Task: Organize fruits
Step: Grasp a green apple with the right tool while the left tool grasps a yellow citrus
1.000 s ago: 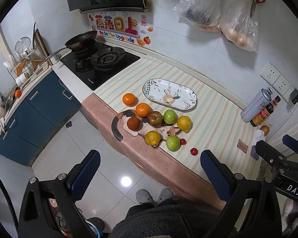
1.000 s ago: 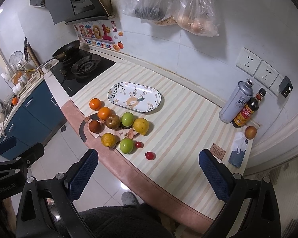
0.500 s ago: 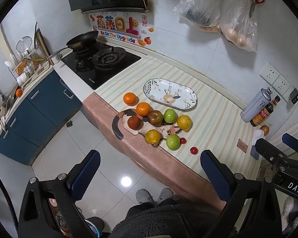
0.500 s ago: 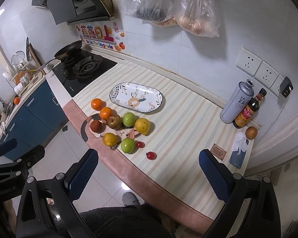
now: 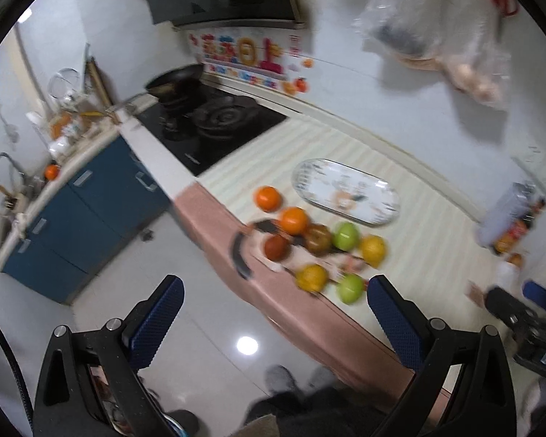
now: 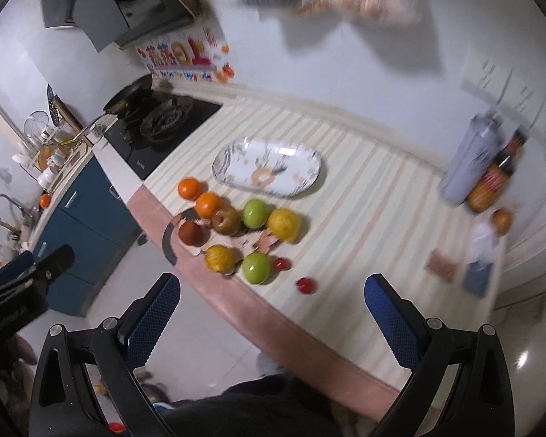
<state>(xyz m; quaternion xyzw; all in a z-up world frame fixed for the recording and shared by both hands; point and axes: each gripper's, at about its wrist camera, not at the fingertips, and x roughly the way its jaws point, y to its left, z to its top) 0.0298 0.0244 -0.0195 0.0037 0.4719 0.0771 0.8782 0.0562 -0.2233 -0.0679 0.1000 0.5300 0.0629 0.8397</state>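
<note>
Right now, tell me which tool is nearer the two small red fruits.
Right. The right tool hovers just short of the small red fruits; the left tool hangs further left, off the counter edge.

You are looking at a desk showing cream and beige stripes with a pink front edge, a white plate carrying a floral print, orange oranges, green apples, yellow lemons, and blue-padded tongs.

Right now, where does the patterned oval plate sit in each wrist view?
Left wrist: oval plate right of centre, behind the fruit cluster.
Right wrist: oval plate at centre, empty, behind the fruit.
Shared landmark: the gas stove, to the plate's left in both.
</note>
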